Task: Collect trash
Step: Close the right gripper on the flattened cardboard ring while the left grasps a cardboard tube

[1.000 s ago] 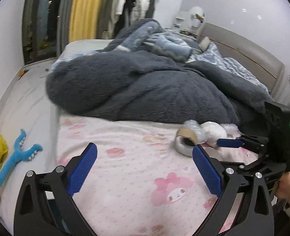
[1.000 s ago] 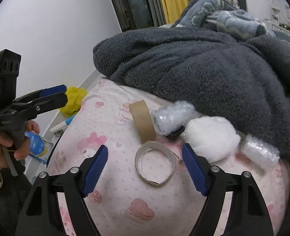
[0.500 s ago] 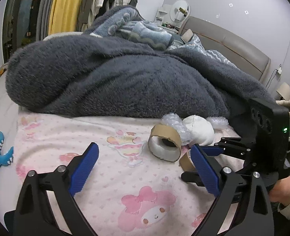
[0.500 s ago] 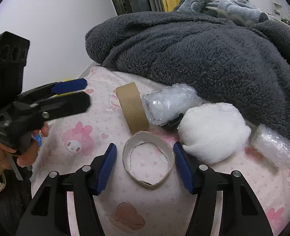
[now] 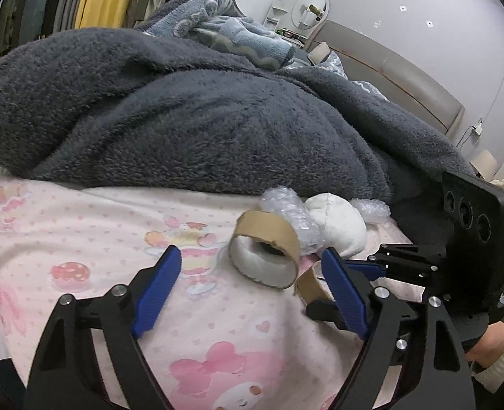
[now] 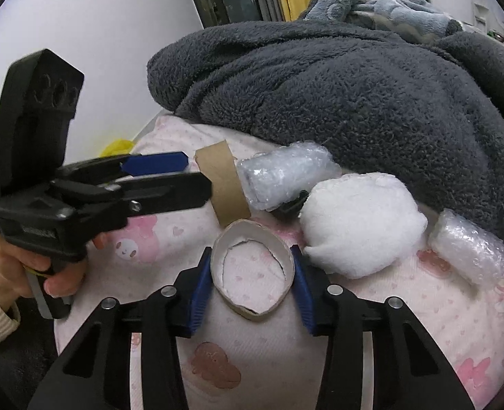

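Note:
Trash lies on the pink patterned bed sheet (image 6: 371, 328). My right gripper (image 6: 250, 278) is shut on a flat cardboard ring (image 6: 252, 271), squeezing it into an oval. An upright cardboard tape core (image 5: 264, 256) stands just beyond it, also in the right wrist view (image 6: 223, 184). My left gripper (image 5: 255, 280) is open, its jaws on either side of that core, a little short of it. Behind lie a bubble-wrap roll (image 6: 286, 176), a white fluffy wad (image 6: 358, 225) and a second bubble-wrap piece (image 6: 469, 251).
A dark grey fleece blanket (image 5: 183, 126) is heaped right behind the trash. A light blue blanket (image 5: 231, 34) lies on top of it. The headboard (image 5: 399, 78) is at the far right. Something yellow (image 6: 117, 147) lies on the floor at the bed's left.
My right gripper moved forward and closed on the flat ring. My left gripper moved closer to the upright tape core and stayed open.

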### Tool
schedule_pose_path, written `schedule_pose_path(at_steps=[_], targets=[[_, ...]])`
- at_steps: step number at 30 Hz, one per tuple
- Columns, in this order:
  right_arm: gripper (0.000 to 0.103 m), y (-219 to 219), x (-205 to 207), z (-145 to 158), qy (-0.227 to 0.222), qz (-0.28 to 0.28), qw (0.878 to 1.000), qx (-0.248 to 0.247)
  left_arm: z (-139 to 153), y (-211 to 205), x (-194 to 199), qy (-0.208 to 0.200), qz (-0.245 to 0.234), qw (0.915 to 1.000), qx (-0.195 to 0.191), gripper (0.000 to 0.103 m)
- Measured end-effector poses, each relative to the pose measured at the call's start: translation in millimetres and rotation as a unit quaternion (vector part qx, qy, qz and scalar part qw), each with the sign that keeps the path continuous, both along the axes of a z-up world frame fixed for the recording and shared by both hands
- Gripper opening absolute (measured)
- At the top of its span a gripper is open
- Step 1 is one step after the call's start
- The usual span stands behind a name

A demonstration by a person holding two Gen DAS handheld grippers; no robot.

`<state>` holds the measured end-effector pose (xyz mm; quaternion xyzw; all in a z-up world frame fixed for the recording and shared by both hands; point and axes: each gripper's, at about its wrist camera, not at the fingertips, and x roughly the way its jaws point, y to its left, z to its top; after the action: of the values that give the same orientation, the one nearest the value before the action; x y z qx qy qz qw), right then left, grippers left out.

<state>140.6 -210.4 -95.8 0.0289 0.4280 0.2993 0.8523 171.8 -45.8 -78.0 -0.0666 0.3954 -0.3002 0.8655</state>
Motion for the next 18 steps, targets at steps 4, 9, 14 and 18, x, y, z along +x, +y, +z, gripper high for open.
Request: schedule_pose_path(at_steps=[4,9,14,18], targets=[[0.044,-1.7,-2.5,4.6,-0.003,0.005,1.0,0.006,-1.7,-5.3,1.4,0.01,0.001,0.9999,-0.01,0.079],[0.044,-3.8,-6.1,8.3,0.001,0.01,1.0,0.006,-3.8,-9.8,3.4,0.026,0.0,0.9995,-0.019,0.068],[0.044,-10.7,-9.4,11.0,0.002,0.007,1.0,0.01,-6.4,-16.5,5.2,0.044,0.002,0.999,-0.011,0.052],[0.044,-12.3,-10.1,11.8,0.008,0.007,1.0,0.016,-2.9,-19.2,3.5,0.044,0.004,0.999,-0.004,0.048]])
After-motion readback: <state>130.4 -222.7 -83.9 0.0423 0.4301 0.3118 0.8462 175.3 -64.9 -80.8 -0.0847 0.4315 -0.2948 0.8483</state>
